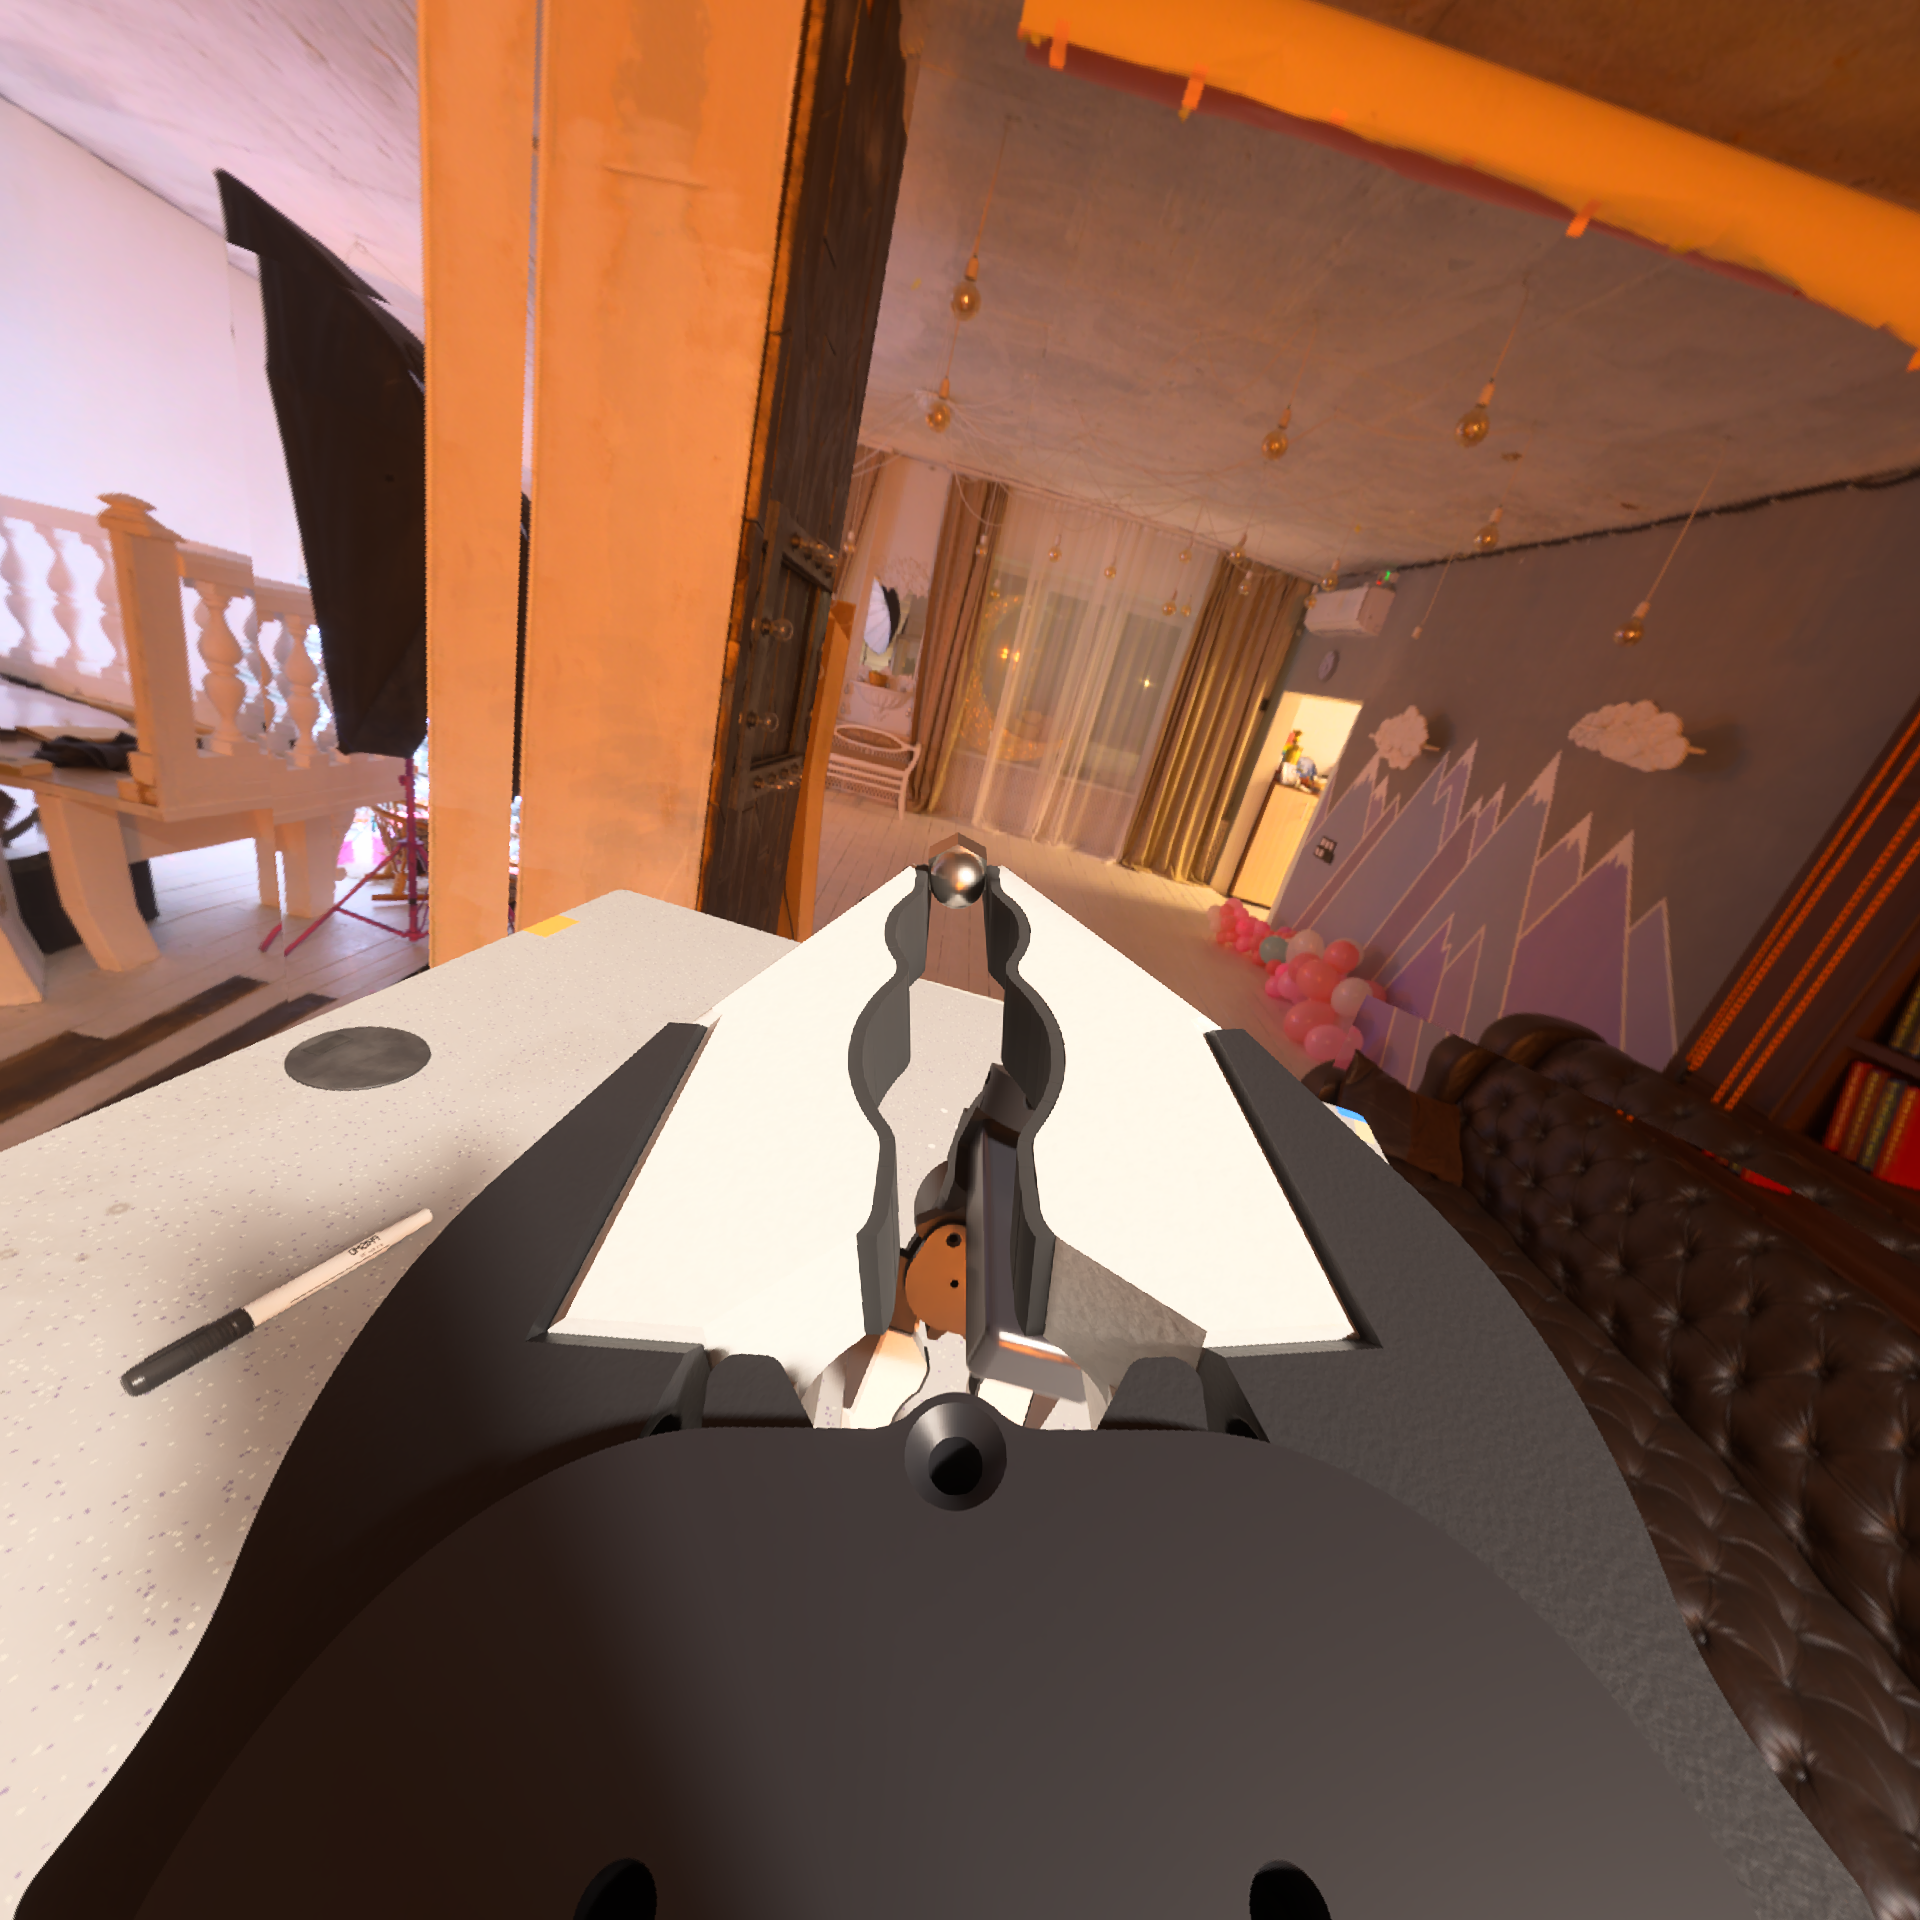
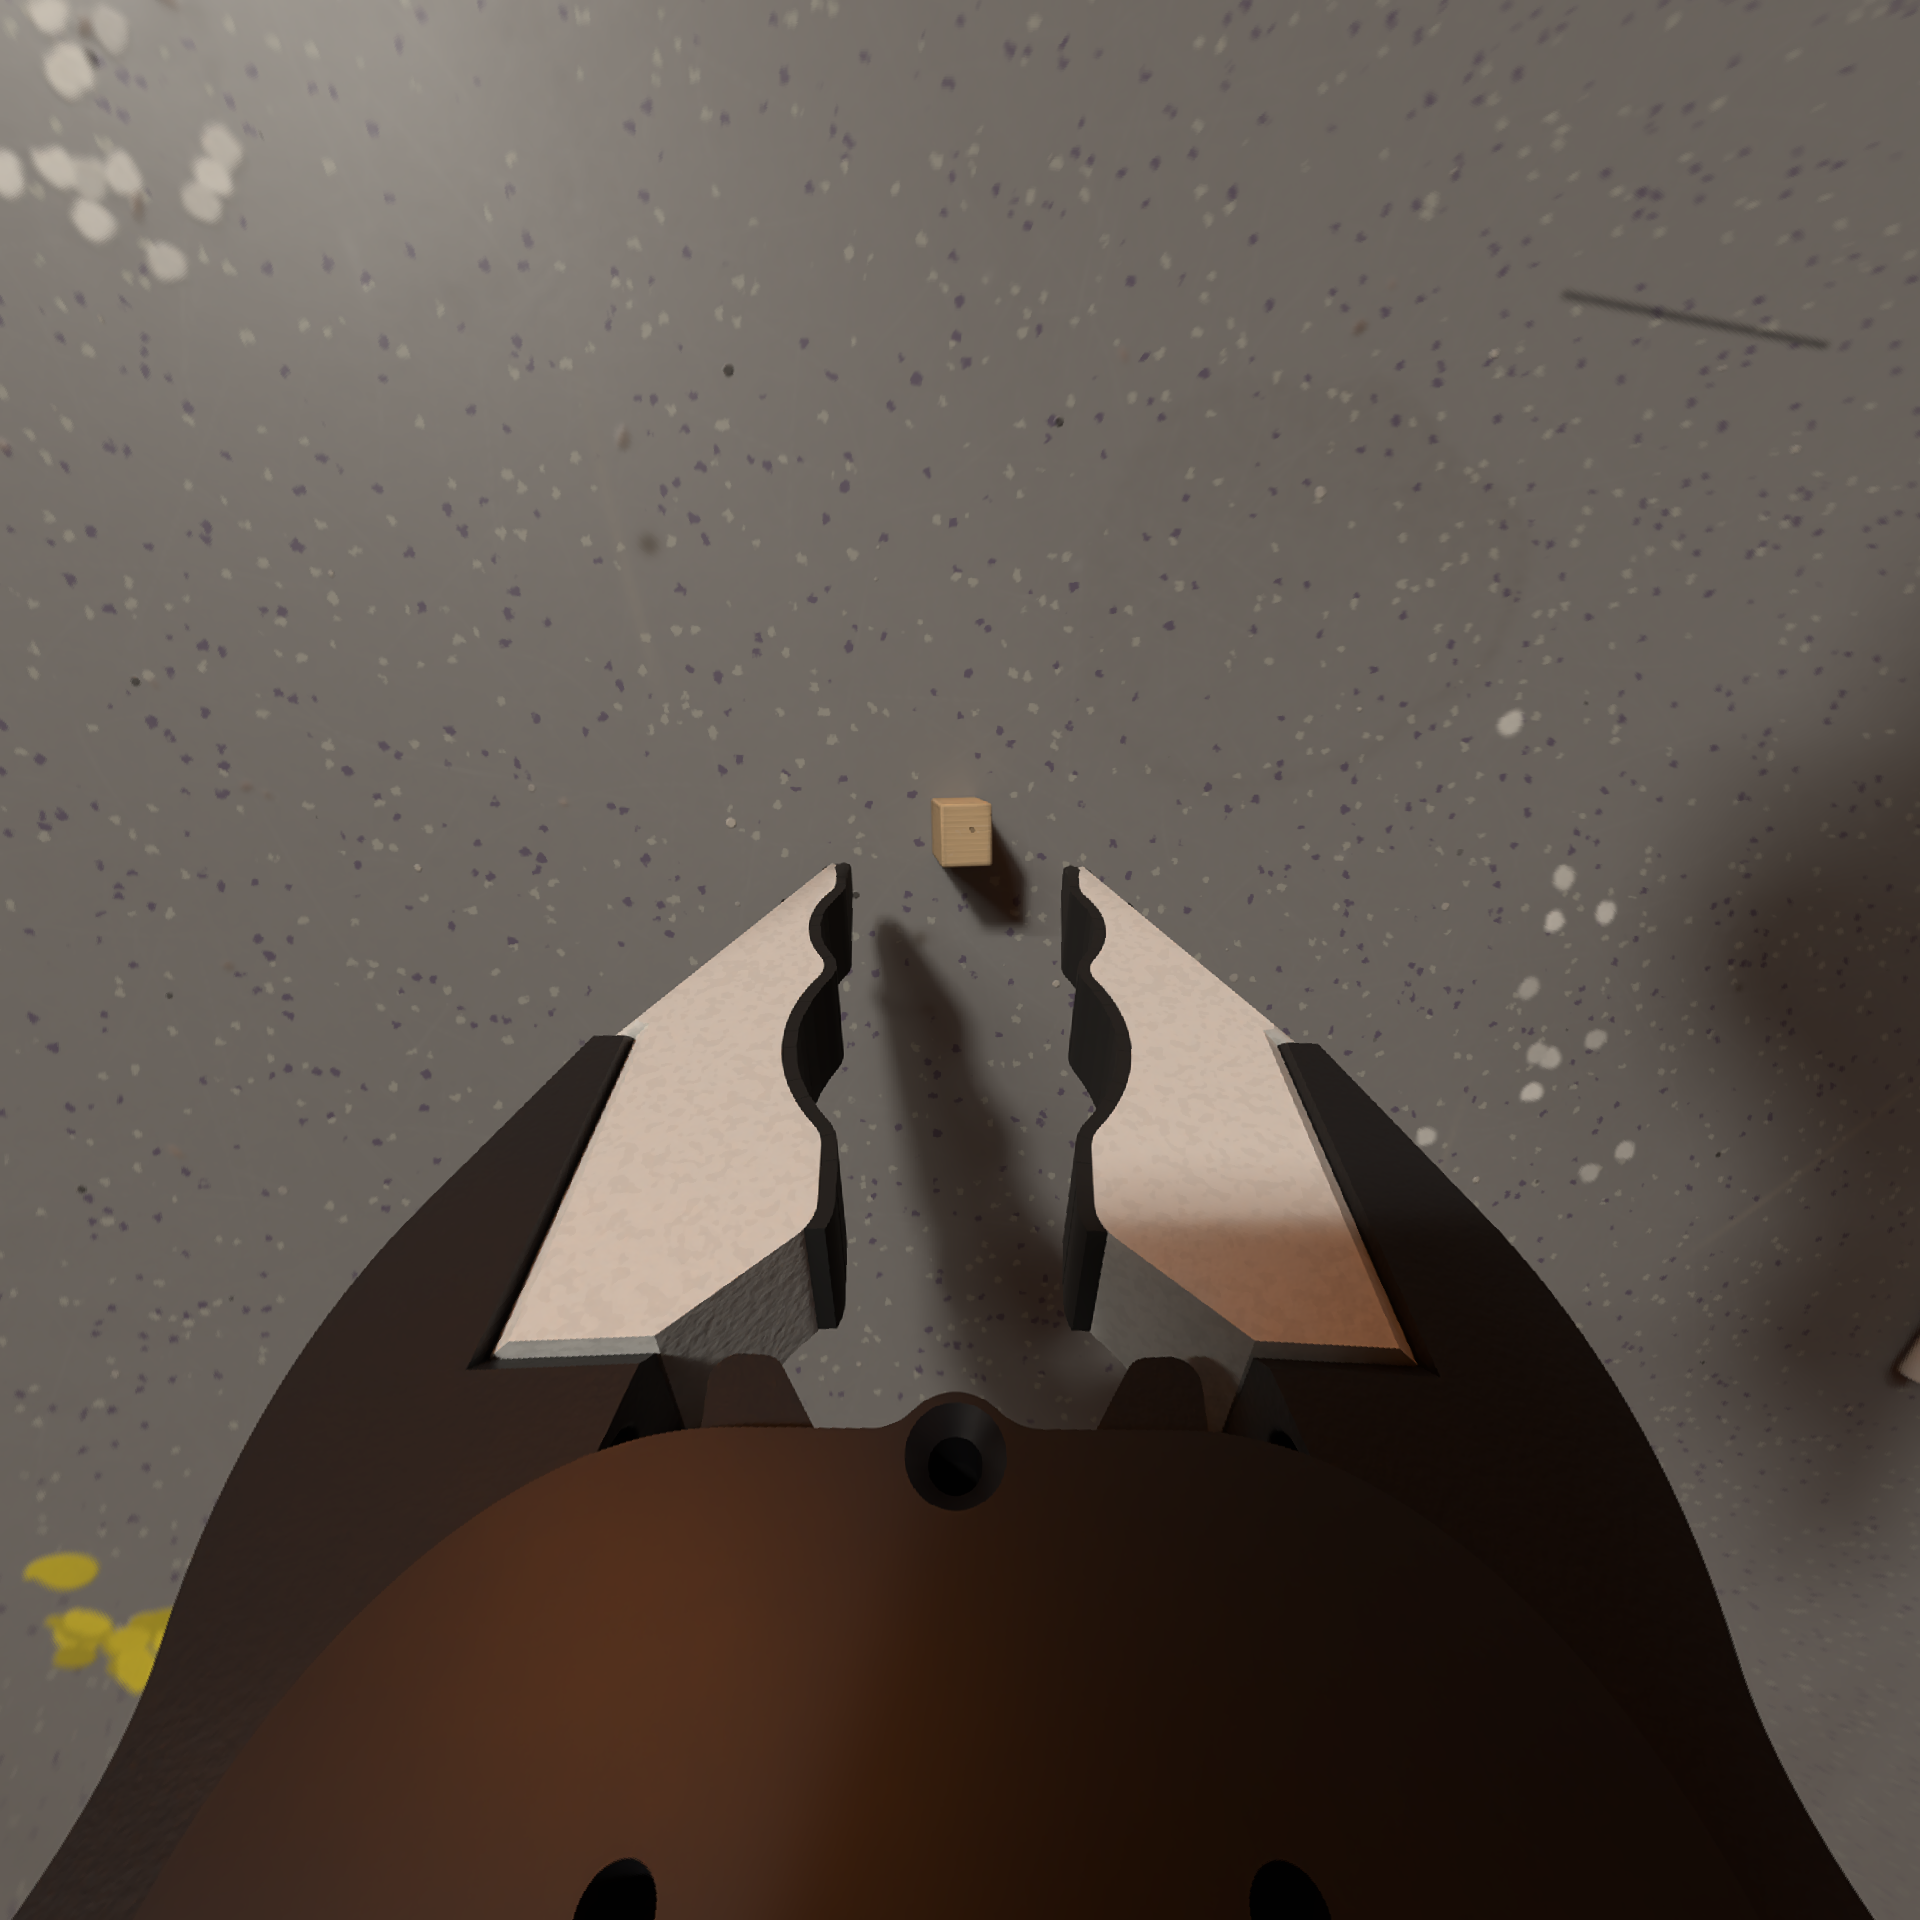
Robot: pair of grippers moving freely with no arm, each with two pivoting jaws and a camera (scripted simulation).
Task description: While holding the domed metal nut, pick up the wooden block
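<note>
In the left wrist view my left gripper is shut on the domed metal nut, a shiny silver piece pinched at the fingertips and held above the table. Part of the other gripper shows through the gap between my fingers, lower down. In the right wrist view my right gripper is open and empty, pointing down at the speckled grey table. The wooden block, a small tan cube, lies on the table just beyond the fingertips, centred between them and apart from both.
A black and white marker pen lies on the table to the left. A dark round disc is set in the table farther back. The table edge drops to a leather sofa on the right. A thin dark rod lies at the upper right.
</note>
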